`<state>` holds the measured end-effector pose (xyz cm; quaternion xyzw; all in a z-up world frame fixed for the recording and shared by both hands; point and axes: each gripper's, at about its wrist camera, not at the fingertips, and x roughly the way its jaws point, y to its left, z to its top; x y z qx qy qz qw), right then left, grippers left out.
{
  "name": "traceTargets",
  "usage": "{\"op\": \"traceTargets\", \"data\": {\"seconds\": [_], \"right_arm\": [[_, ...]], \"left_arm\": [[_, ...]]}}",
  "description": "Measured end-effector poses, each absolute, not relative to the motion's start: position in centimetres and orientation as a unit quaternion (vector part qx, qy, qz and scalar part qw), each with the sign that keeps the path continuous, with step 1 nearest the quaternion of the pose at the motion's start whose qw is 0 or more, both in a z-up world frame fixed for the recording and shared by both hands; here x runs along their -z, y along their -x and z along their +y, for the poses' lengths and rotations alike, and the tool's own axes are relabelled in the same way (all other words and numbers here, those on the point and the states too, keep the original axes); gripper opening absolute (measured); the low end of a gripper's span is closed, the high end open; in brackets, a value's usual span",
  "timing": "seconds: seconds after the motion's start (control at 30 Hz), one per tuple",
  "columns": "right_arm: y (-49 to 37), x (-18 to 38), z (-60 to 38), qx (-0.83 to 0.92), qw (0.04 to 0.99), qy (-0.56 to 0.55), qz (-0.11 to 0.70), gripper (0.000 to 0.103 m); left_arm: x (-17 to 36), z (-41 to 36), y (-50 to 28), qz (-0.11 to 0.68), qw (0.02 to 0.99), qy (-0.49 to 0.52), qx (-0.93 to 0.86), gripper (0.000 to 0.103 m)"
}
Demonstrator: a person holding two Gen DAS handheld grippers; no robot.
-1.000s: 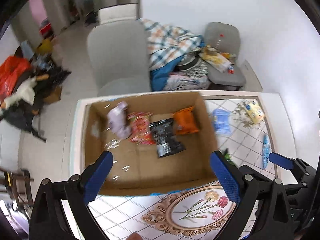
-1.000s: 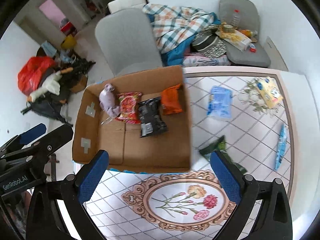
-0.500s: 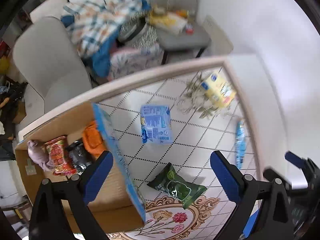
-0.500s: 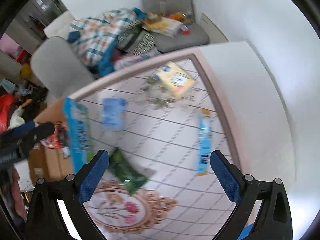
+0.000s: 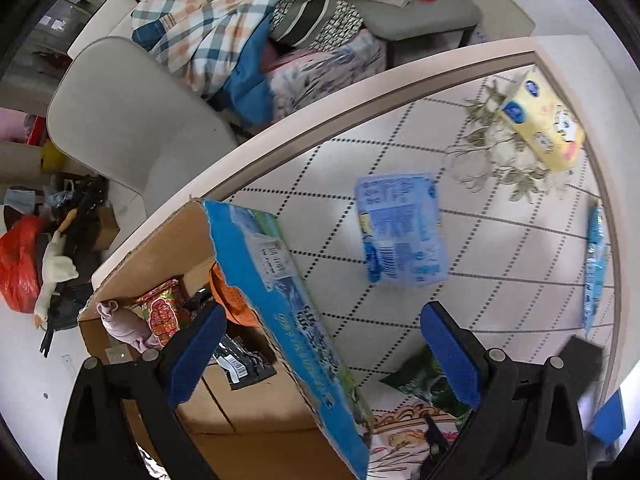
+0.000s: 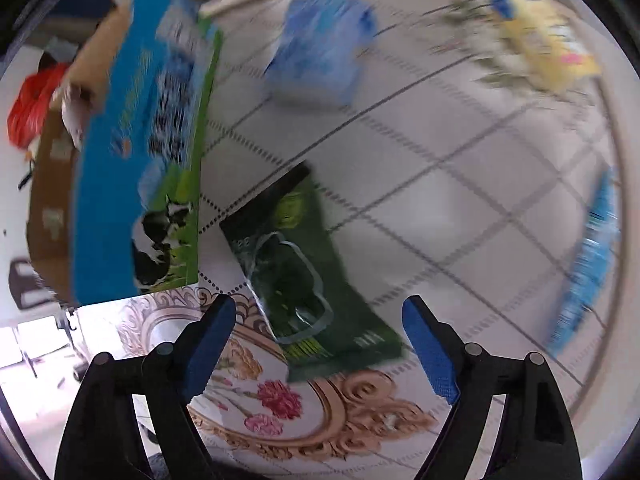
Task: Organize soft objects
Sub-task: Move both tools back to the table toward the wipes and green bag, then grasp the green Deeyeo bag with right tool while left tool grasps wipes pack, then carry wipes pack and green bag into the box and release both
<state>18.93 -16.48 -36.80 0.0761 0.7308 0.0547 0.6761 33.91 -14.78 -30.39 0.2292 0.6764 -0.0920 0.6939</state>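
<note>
The right gripper (image 6: 319,344) hangs over the green packet (image 6: 304,280) on the table (image 6: 460,208), jaws apart and just been narrowing, pads clear of it; the left gripper (image 5: 324,352) gapes empty beside the cardboard box (image 5: 248,412).

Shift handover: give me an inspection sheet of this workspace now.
Surface: round table under a diamond-grid cloth with a floral medallion.
Job's things: open cardboard box with blue printed side holding a red packet, orange packet, black packet and mauve soft item. On the cloth: dark green packet, light blue pack, yellow tissue pack, slim blue sachet.
Clutter: nothing seen on the table.
Grippers: left gripper open, empty, straddling the box wall; right gripper open above the green packet, fingers just been closing, nothing gripped.
Cables: nothing seen.
Surroundings: grey chair, plaid blanket heap, red bag.
</note>
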Motion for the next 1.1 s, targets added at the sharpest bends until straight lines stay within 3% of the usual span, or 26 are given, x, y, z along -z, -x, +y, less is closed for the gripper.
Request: {"op": "traceTargets", "data": {"seconds": [0.03,0.13,0.2,0.53,0.57,0.63,0.7,0.77,0.8,0.9,0.97,1.1], "right_arm": [[-18.9,37.7,-16.1,-0.053,0.670,-0.070,0.737,0.068],[-18.5,38.2,-16.5,-0.041,0.669,-0.079,0.738,0.042],[-18.2,37.8,-18.4,-0.020,0.667,-0.111,0.736,0.039],[-17.0,36.4,-32.6,0.117,0.660,-0.216,0.710,0.040],[-17.2,36.4,-33.2,0.119,0.659,-0.224,0.708,0.042],[-17.8,36.6,-33.3,0.109,0.658,-0.227,0.710,0.067],[-18.2,37.1,-33.0,0.103,0.653,-0.233,0.713,0.068],[-19.1,37.6,-32.4,0.113,0.647,-0.229,0.718,0.068],[-19.2,38.0,-32.3,0.123,0.642,-0.228,0.721,0.067],[-19.1,38.2,-31.8,0.152,0.644,-0.209,0.720,0.041],[-19.3,38.4,-31.2,0.152,0.646,-0.212,0.717,0.040],[-18.7,37.9,-31.1,0.152,0.648,-0.217,0.714,0.034]], "left_arm": [[30.6,-14.7,-34.1,0.680,0.692,-0.224,0.092,0.100],[31.0,-15.1,-34.5,0.682,0.693,-0.212,0.099,0.100],[31.3,-15.8,-34.9,0.686,0.691,-0.203,0.107,0.100],[38.0,-18.5,-38.5,0.759,0.630,-0.090,0.135,0.100],[38.9,-18.7,-38.7,0.764,0.625,-0.087,0.136,0.100],[40.5,-19.0,-38.7,0.773,0.614,-0.088,0.132,0.100],[41.5,-19.2,-38.6,0.777,0.608,-0.092,0.134,0.099],[42.1,-19.2,-38.3,0.779,0.605,-0.089,0.139,0.085],[41.8,-19.2,-38.1,0.769,0.617,-0.093,0.141,0.081],[40.9,-19.0,-37.1,0.748,0.639,-0.107,0.144,0.058],[40.4,-18.9,-36.6,0.745,0.642,-0.104,0.147,0.047],[39.4,-18.7,-35.7,0.742,0.646,-0.092,0.153,0.042]]}}
